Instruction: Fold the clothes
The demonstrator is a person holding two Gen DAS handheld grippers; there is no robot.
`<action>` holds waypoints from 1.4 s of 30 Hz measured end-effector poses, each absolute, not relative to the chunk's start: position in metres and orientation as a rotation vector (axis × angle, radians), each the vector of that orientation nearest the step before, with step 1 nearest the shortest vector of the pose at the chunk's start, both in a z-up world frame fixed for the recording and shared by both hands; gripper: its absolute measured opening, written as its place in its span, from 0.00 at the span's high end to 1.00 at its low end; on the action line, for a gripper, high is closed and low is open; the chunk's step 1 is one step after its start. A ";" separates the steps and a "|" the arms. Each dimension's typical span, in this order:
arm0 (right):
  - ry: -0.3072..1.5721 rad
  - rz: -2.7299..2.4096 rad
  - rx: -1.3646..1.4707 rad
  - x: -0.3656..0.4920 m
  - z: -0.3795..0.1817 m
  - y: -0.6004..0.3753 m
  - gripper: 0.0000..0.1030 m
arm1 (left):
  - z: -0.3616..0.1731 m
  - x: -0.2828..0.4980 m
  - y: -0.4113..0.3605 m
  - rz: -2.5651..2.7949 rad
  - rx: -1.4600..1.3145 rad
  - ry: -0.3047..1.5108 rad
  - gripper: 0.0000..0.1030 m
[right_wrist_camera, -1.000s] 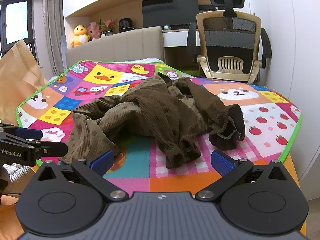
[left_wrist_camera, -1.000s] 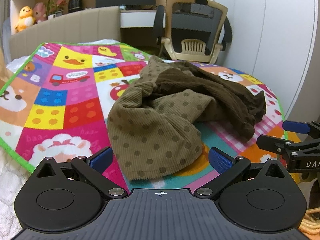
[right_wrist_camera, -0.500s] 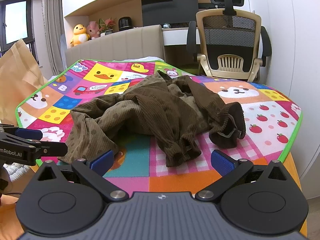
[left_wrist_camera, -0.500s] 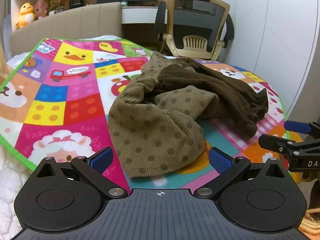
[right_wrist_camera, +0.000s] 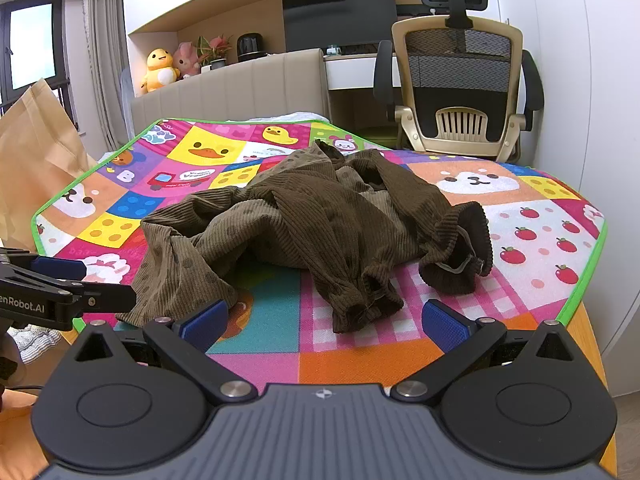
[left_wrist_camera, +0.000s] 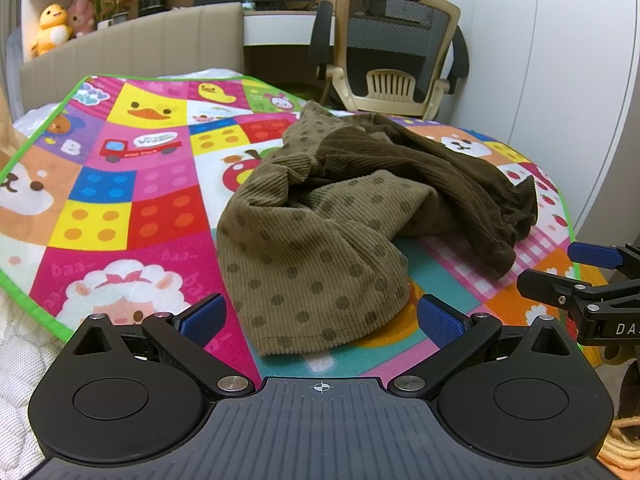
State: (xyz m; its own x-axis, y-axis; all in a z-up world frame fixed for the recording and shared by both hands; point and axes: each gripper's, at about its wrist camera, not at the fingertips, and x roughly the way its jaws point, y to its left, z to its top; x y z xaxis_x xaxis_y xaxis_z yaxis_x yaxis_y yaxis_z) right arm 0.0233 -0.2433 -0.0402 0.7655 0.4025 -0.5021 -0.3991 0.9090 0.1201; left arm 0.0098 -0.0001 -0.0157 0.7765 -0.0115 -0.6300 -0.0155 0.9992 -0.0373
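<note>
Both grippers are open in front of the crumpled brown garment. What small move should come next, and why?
Probably ease the left gripper forward and down onto the near polka-dot hem of the brown corduroy garment. Its jaws stand open with that hem lying between and just ahead of them, unheld; the garment is bunched on the colourful mat, so it needs spreading before any fold. The right gripper is open too.

the brown corduroy garment (left_wrist_camera: 340, 216) bunches ahead of the left gripper (left_wrist_camera: 320, 316), folds hiding its shape; the right gripper (left_wrist_camera: 580, 276) cut off at right edge.
</note>
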 end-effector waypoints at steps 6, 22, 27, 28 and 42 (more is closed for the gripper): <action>0.556 0.444 0.008 0.025 -0.041 -0.243 0.00 | -0.016 0.011 0.000 -0.002 -0.043 0.692 0.00; 0.727 0.331 0.185 0.169 -0.053 -0.293 0.00 | 0.008 0.144 -0.002 -0.452 -0.291 0.693 0.00; 0.777 0.373 0.245 0.188 -0.074 -0.295 0.00 | -0.024 0.179 0.001 -0.456 -0.404 0.787 0.00; 0.769 0.379 0.240 0.187 -0.076 -0.294 0.00 | -0.031 0.183 0.003 -0.459 -0.434 0.806 0.00; 0.687 0.426 0.395 0.180 -0.085 -0.313 0.00 | -0.060 0.214 0.017 -0.538 -0.758 0.915 0.00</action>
